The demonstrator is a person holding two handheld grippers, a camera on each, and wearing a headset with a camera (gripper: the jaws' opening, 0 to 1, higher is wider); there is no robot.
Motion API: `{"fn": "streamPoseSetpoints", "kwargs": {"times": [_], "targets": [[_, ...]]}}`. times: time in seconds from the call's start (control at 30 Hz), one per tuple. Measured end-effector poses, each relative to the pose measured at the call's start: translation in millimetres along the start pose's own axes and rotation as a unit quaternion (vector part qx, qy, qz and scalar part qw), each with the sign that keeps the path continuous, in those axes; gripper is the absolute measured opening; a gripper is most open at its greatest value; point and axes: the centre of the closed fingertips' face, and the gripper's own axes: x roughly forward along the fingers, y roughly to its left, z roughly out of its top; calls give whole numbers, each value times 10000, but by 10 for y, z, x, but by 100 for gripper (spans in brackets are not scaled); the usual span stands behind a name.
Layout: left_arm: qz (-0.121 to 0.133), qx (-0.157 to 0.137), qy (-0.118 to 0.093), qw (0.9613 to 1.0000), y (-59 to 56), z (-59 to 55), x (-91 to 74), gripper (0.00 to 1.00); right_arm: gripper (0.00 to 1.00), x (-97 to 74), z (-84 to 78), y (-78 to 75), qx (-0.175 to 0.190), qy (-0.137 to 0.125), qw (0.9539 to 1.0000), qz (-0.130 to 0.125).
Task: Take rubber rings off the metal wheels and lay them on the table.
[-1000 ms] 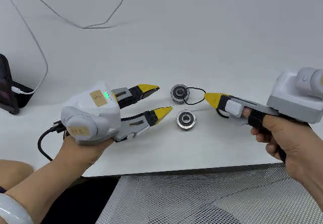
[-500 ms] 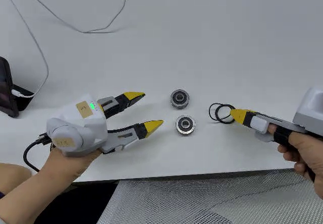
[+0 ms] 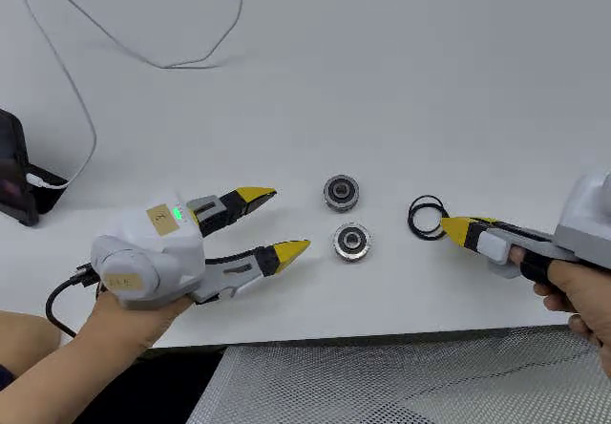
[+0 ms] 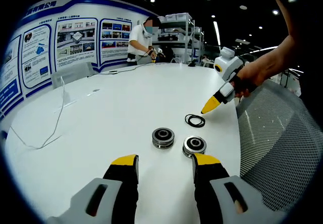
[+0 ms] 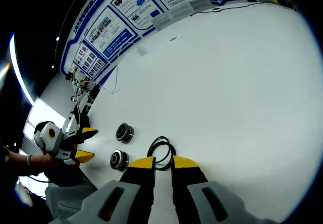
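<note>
Jaws of the left gripper (image 3: 276, 221) gape wide on nothing, just left of the near metal wheel (image 3: 351, 242). Right of that wheel, the right gripper (image 3: 456, 228) shows a narrow gap, empty, its tips just short of two rubber rings (image 3: 427, 217) lying overlapped on the table (image 3: 430, 80). Just beyond the wheel sits the far metal wheel (image 3: 341, 192). The rings look light, limp and stretchy; pinch one thin band at its edge.

Black rubber rings (image 3: 411, 218), white table (image 3: 382, 80)
</note>
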Motion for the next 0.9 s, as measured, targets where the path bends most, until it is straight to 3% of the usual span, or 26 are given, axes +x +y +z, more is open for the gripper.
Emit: {"fn": "streamPoseSetpoints", "kwargs": {"times": [0.23, 0.3, 0.53, 0.73, 0.8, 0.9], "targets": [[27, -66, 4, 10000, -19, -24, -62, 45, 24, -56, -81, 98, -663, 88, 9976, 201], [32, -75, 11, 10000, -24, -29, -77, 44, 26, -74, -106, 128, -700, 107, 9972, 253], [27, -173, 4, 9998, -69, -35, -134, 48, 39, -130, -112, 238, -1210, 34, 9914, 487], [44, -256, -14, 9997, -113, -18, -196, 53, 48, -151, -165, 292, -1938, 177, 9792, 569], [44, -252, -1, 9997, -120, -26, -215, 53, 51, -151, -194, 285, -2019, 255, 9775, 563], [54, -296, 1, 9995, -141, -36, -255, 56, 55, -156, -238, 289, -2367, 378, 9694, 537]]}}
